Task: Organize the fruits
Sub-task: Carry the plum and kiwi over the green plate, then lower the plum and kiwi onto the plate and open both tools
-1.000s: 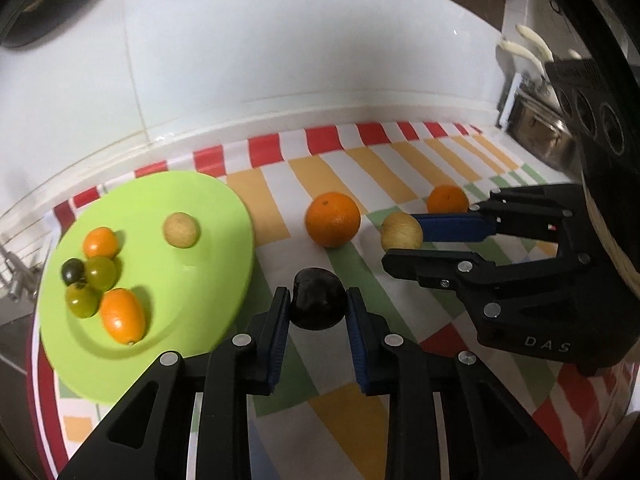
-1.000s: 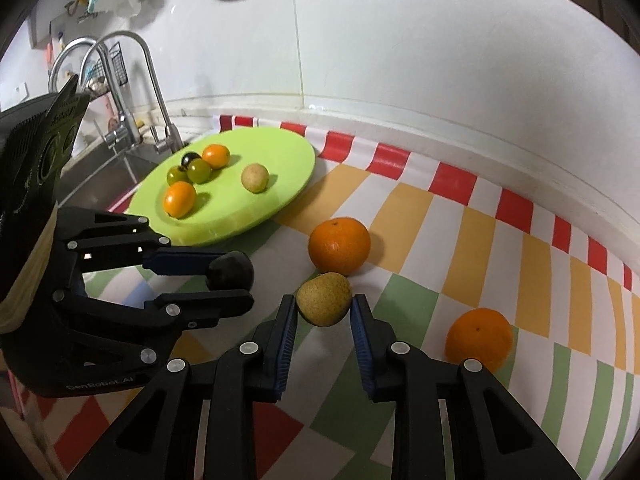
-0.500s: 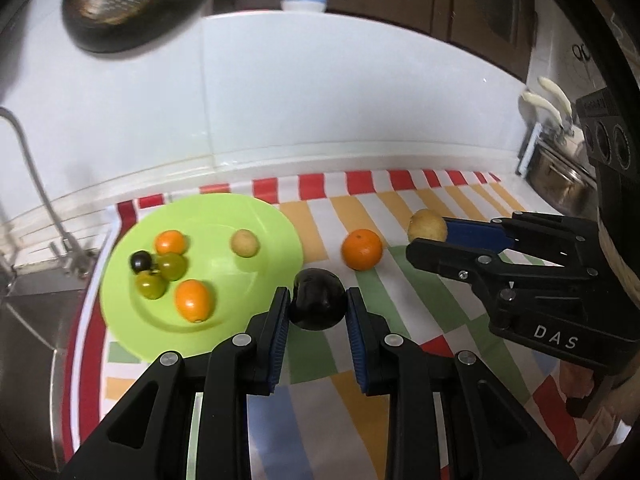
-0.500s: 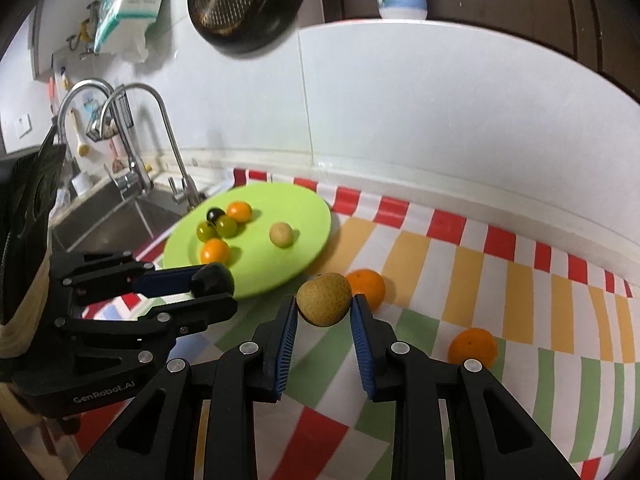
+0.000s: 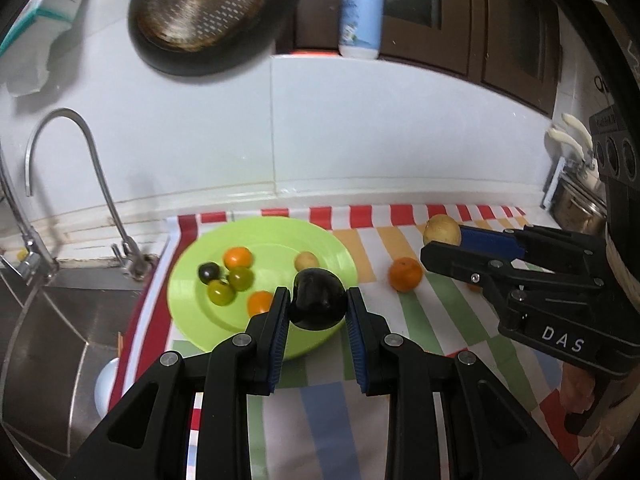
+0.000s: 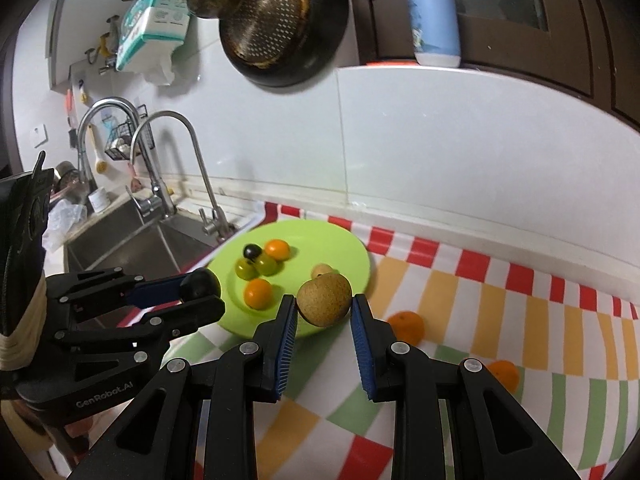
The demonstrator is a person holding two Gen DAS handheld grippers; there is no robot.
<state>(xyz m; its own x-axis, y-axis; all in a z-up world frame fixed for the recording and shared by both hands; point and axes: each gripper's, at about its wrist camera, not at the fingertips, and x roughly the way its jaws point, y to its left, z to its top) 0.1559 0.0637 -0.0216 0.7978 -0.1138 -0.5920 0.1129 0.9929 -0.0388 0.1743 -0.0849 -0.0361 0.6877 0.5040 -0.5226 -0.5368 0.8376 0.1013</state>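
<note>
Above the striped worktop [image 5: 400, 360], left claw [image 5: 318, 304] grips a dark fruit [image 5: 318, 298] and right claw [image 6: 324, 308] a brown one [image 6: 325, 299] (both lifted). Green plate [image 5: 332, 252] holds six fruits; two oranges [image 6: 407, 326] remain.

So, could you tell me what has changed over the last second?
Both grippers rose off the cloth with their fruit: the left gripper lifted the dark plum, the right gripper the brown fruit. Both grips stayed shut. The green plate, its fruit and the oranges stayed put.
</note>
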